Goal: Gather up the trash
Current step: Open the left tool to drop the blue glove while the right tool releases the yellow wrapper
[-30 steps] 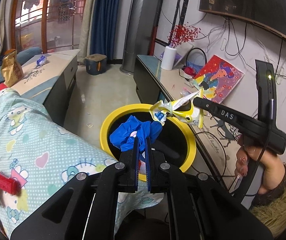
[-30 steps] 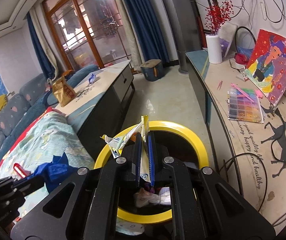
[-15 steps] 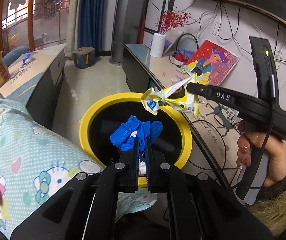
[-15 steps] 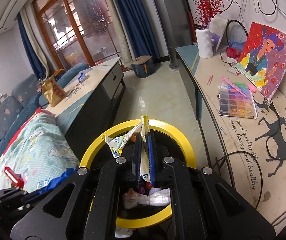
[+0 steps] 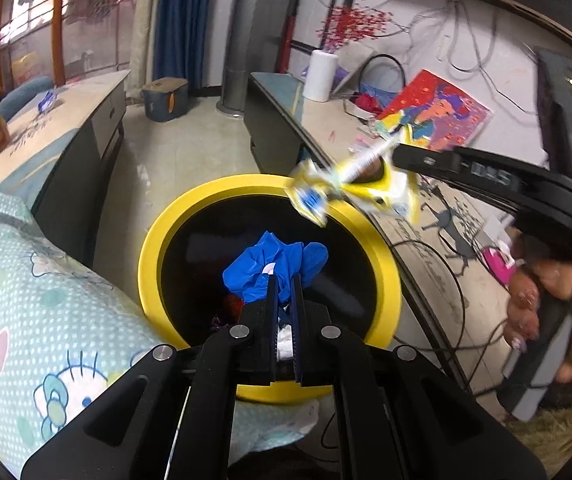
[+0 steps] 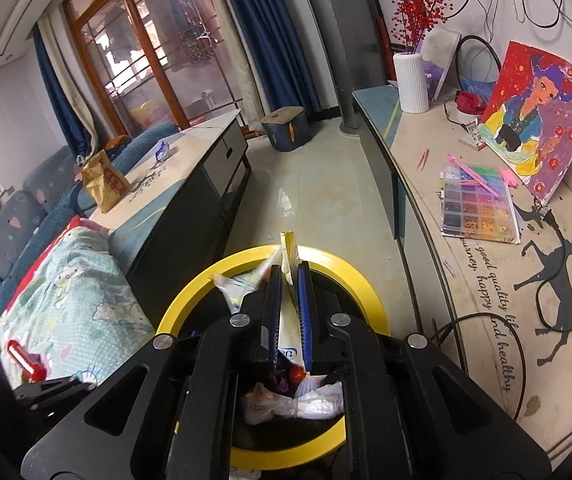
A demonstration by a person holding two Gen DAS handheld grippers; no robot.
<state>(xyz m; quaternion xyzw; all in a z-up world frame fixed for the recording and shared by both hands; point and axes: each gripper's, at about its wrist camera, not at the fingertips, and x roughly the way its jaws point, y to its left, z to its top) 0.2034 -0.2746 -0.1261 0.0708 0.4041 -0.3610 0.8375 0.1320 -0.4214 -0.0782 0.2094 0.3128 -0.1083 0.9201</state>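
Drop-off step: left hand-held gripper clamped on blue wrapper, right hand-held gripper clamped on yellow wrapper, both over the yellow-rimmed bin. Next move likely calls for letting both go inside the rim.

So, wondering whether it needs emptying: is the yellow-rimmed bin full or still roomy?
Roomy. In the bin, crumpled wrappers lie well below the rim.

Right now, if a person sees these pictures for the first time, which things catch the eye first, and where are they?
The yellow-rimmed bin on the floor stands out first, in the middle of both views, with trash inside. Over its opening, the left claw pinches a crumpled blue glove, and the right claw pinches a yellow and white wrapper. At the right, a bright red painting leans against the wall on the counter.
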